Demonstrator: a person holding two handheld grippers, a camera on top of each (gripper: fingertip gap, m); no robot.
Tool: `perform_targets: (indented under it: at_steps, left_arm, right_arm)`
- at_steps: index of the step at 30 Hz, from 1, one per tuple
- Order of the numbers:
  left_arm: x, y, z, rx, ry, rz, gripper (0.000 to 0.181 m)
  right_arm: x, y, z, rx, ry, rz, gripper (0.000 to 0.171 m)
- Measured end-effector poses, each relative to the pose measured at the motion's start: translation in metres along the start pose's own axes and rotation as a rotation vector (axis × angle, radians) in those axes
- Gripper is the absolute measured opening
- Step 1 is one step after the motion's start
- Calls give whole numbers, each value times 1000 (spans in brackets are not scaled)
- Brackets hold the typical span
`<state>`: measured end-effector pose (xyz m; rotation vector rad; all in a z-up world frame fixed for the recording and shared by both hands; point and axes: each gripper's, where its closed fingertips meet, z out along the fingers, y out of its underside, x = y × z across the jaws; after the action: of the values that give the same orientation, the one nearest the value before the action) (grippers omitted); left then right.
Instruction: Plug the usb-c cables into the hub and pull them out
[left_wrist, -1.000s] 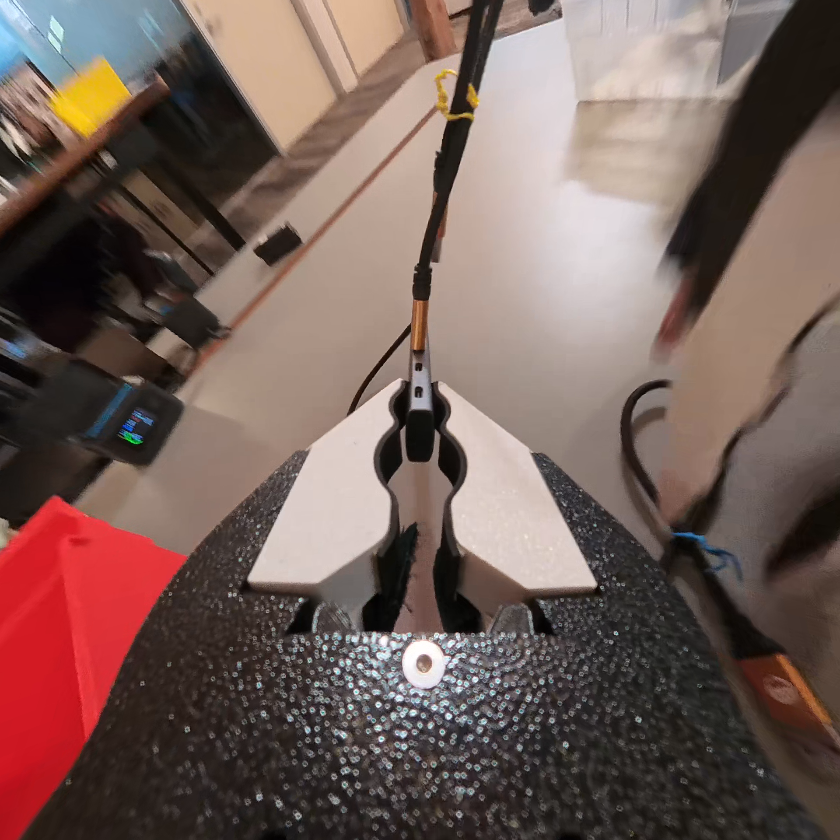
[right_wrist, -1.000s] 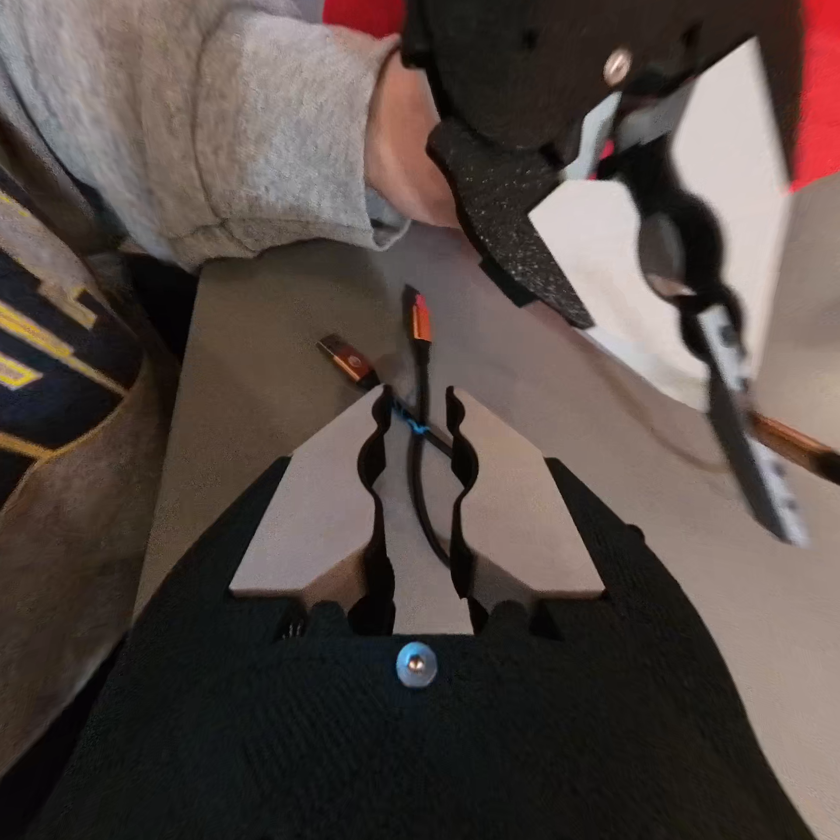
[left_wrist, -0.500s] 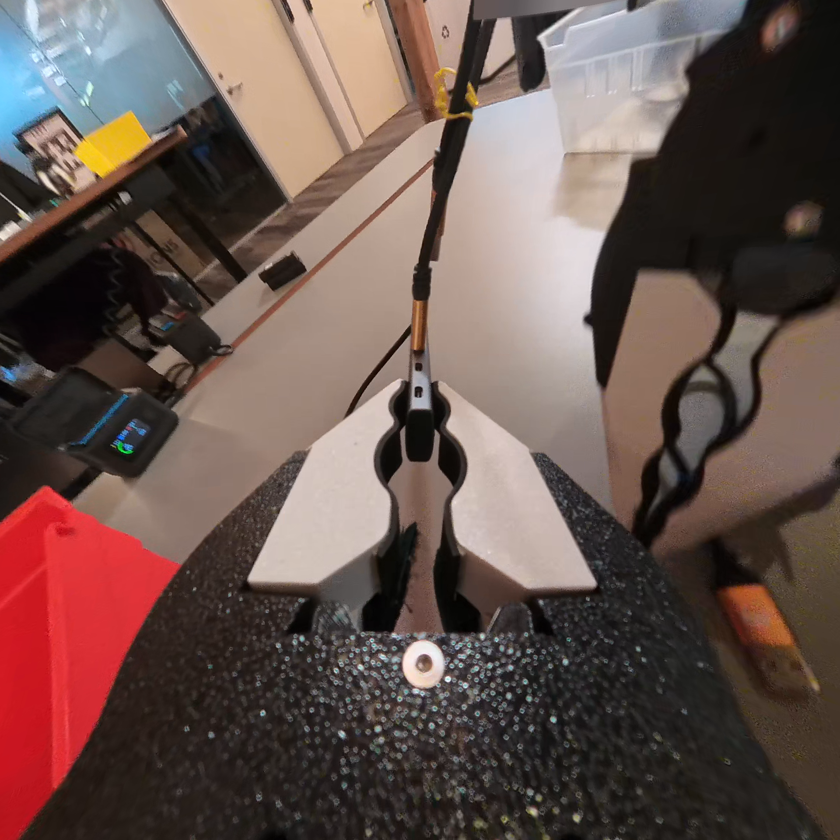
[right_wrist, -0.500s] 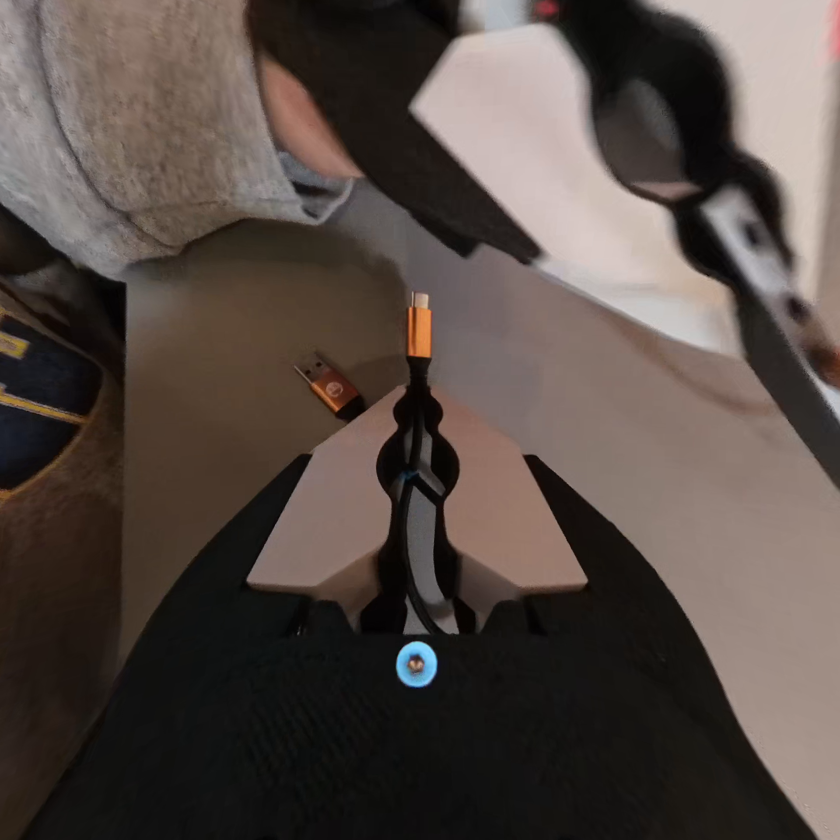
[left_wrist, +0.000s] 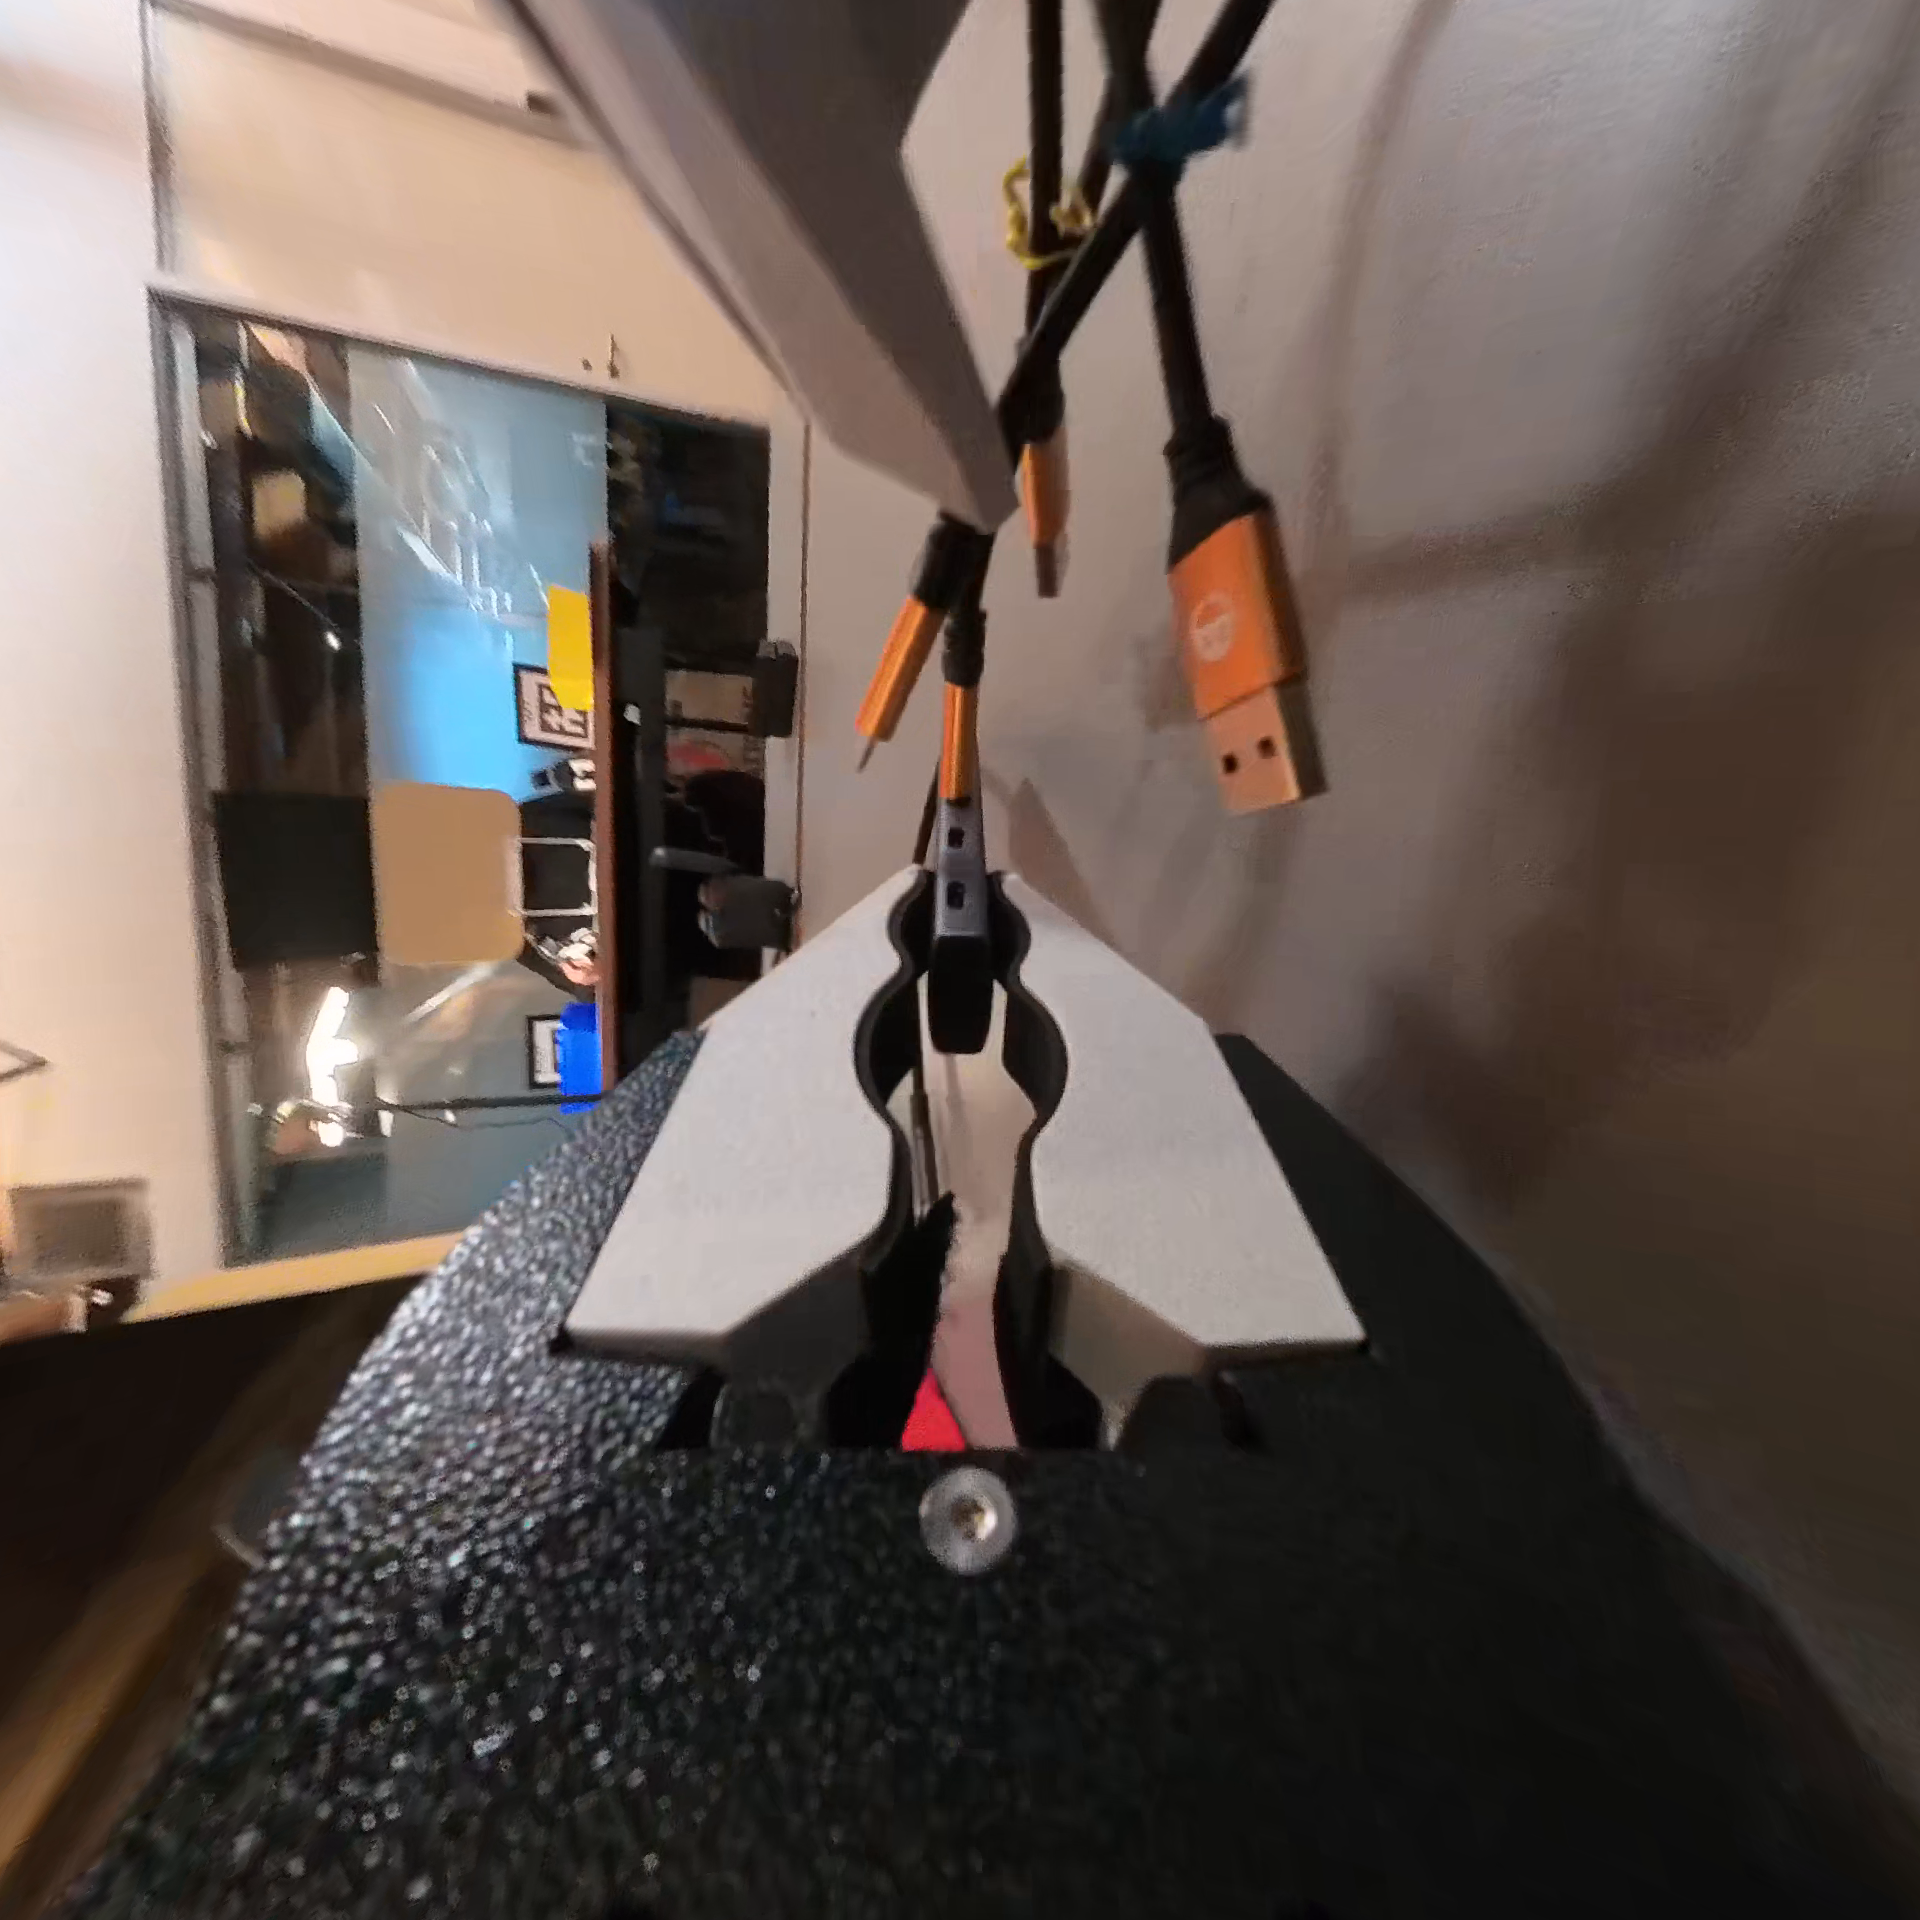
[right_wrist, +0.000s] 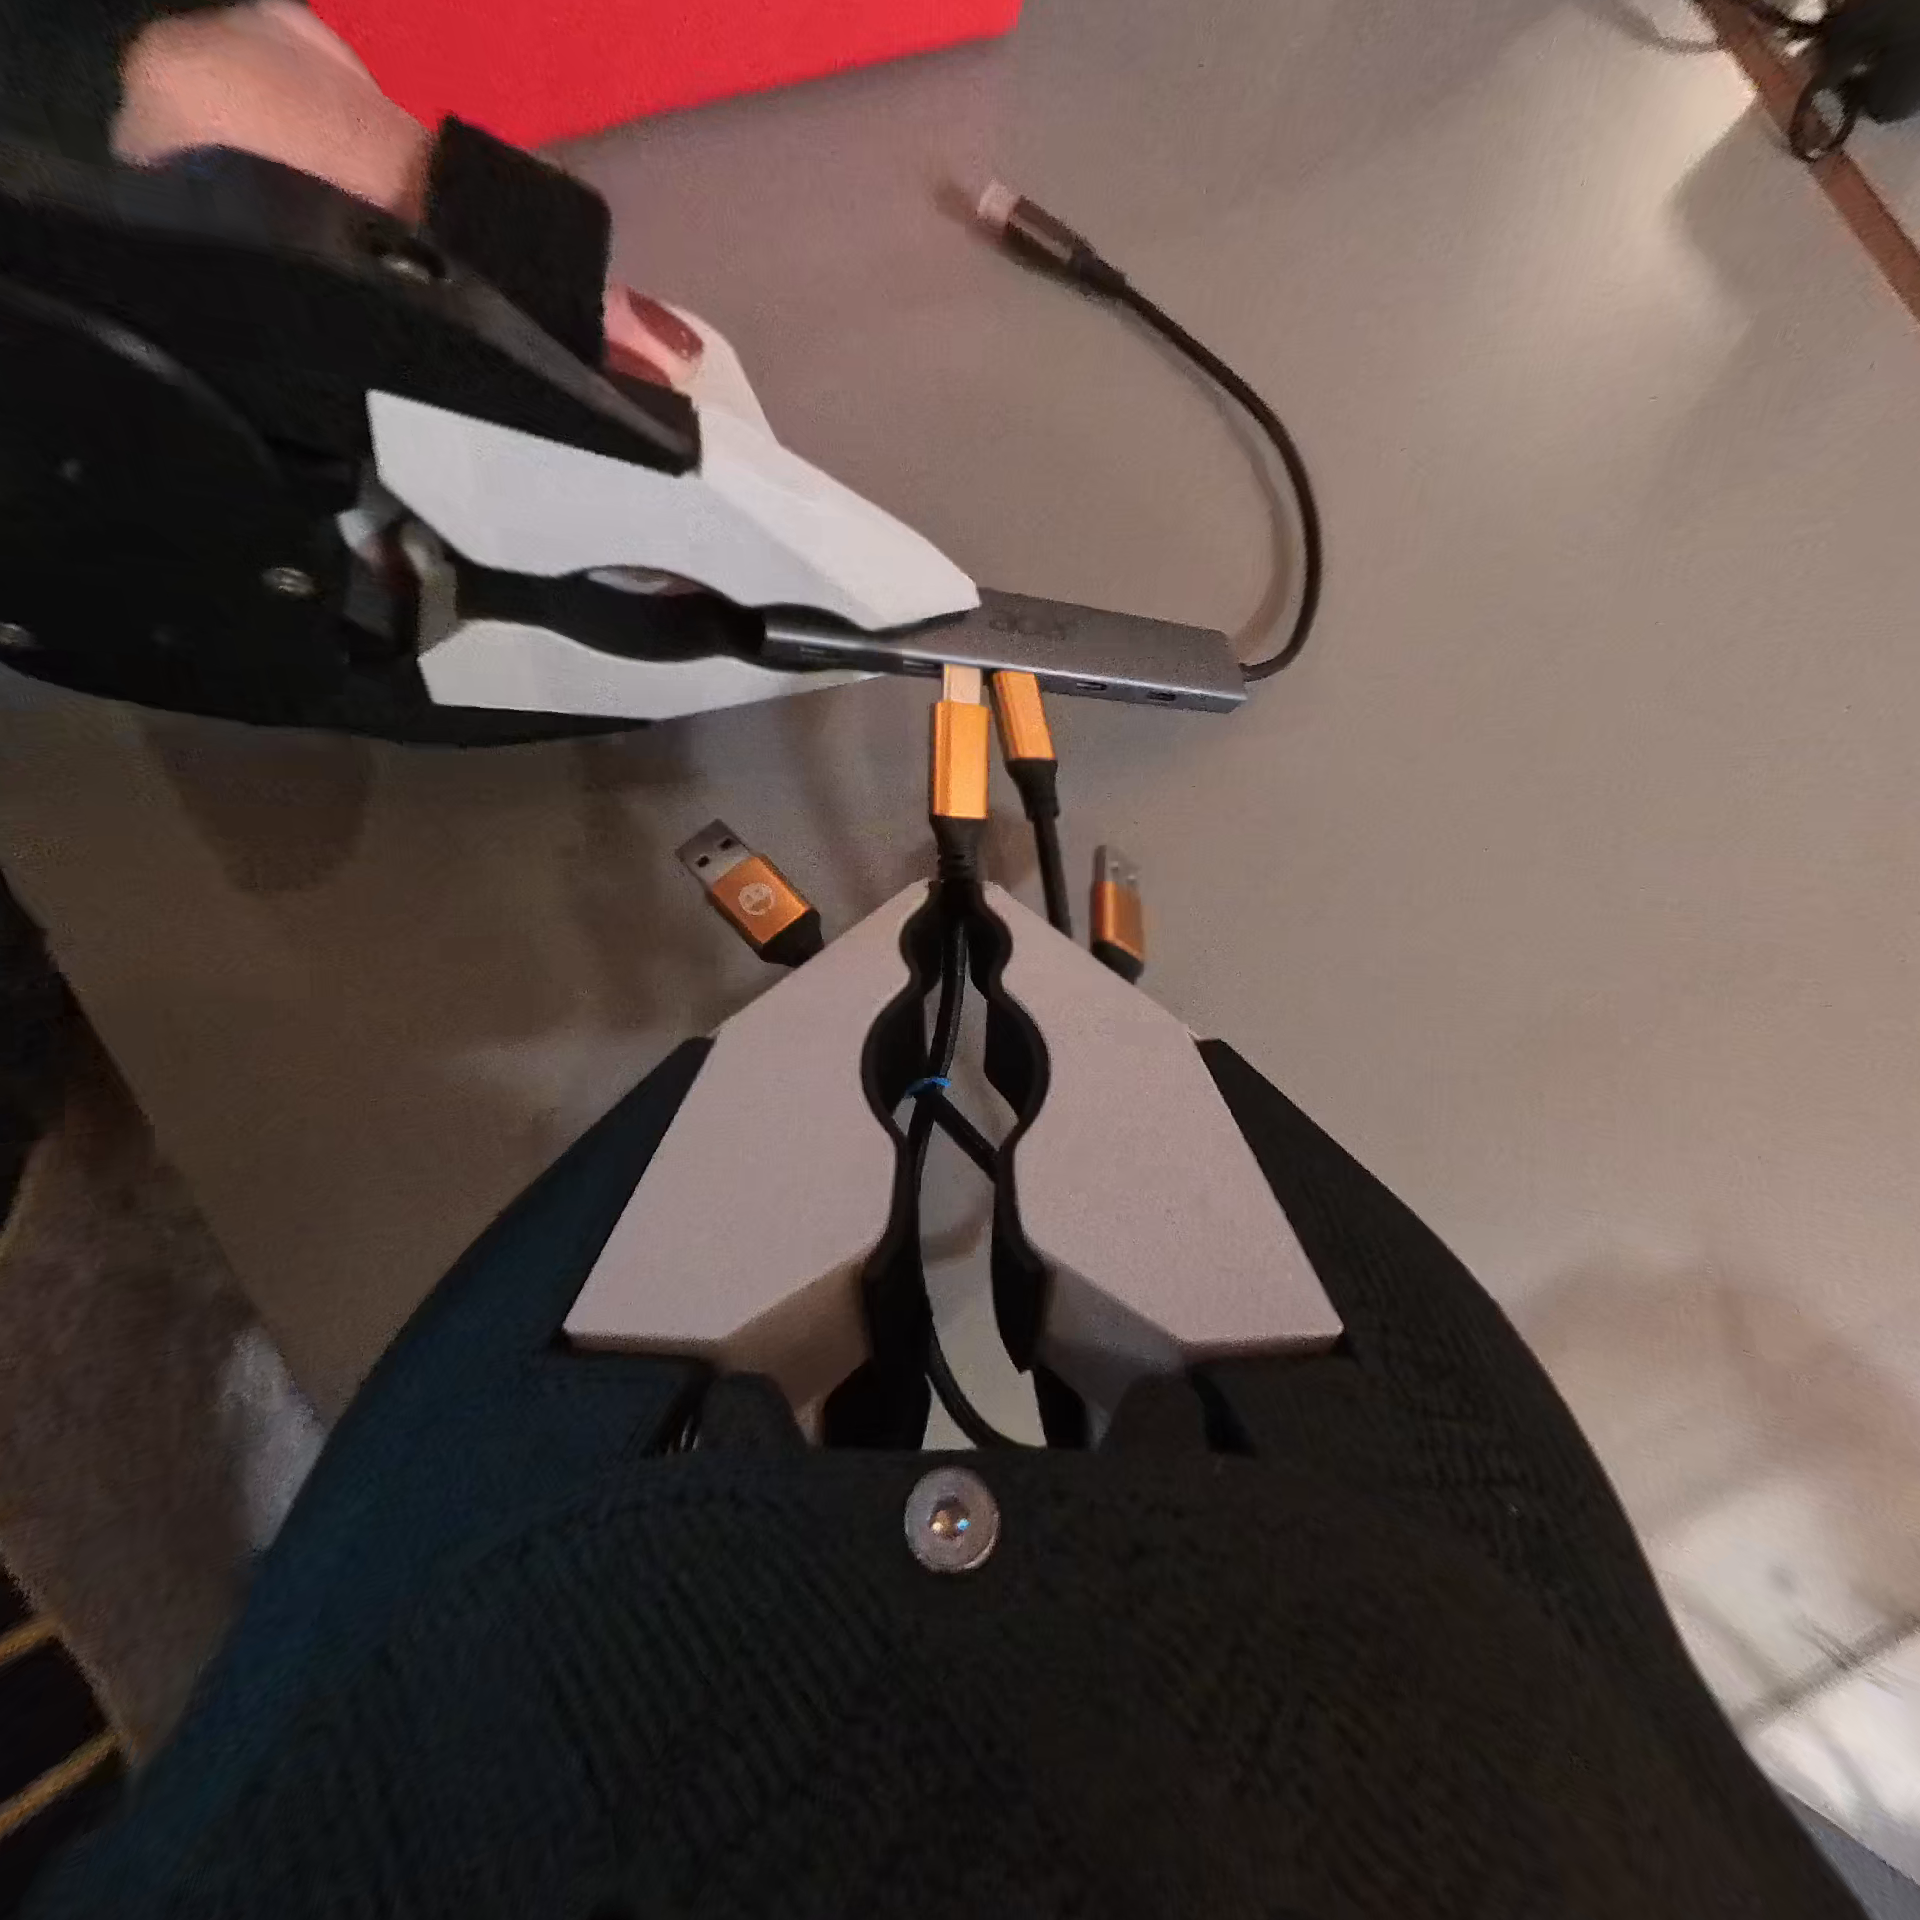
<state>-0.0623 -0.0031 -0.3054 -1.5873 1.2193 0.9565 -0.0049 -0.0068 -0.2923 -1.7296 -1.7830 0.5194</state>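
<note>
My left gripper (left_wrist: 961, 883) is shut on the end of the slim grey hub (left_wrist: 958, 862), seen edge-on. The right wrist view shows the same grasp from the side, with the hub (right_wrist: 1091, 644) held above the table. One orange USB-C plug (right_wrist: 1023, 727) sits in the hub's side. My right gripper (right_wrist: 956, 888) is shut on a black cable just behind a second orange USB-C plug (right_wrist: 958, 764). That plug's metal tip is at the hub's edge beside the plugged one. In the left wrist view this plug (left_wrist: 899, 665) is tilted, with its tip close to the hub.
Two orange USB-A plugs (right_wrist: 753, 904) (right_wrist: 1117, 914) hang from the same cables, near my right fingers. The hub's own black lead (right_wrist: 1278, 488) loops over the grey table (right_wrist: 1507, 883). A red bin (right_wrist: 665, 52) stands at the far edge. A person's hand holds the left gripper.
My right gripper closed on the black cable, lifted it off the table and brought its orange plug up to the hub. My left gripper turned with the hub still in its grasp.
</note>
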Motion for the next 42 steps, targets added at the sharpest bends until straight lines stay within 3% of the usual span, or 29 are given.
perform_targets:
  at_steps: [4,21,42]
  left_arm:
    - [4,-7,-2,34,6,21,8]
    - [11,-12,-6,50,6,106,7]
    - [12,-11,-5,34,5,130,8]
  right_arm:
    - [-6,10,7,-102,-41,-50,1]
    - [-4,23,11,-236,-46,-118,1]
    - [-10,18,9,-218,-67,-137,1]
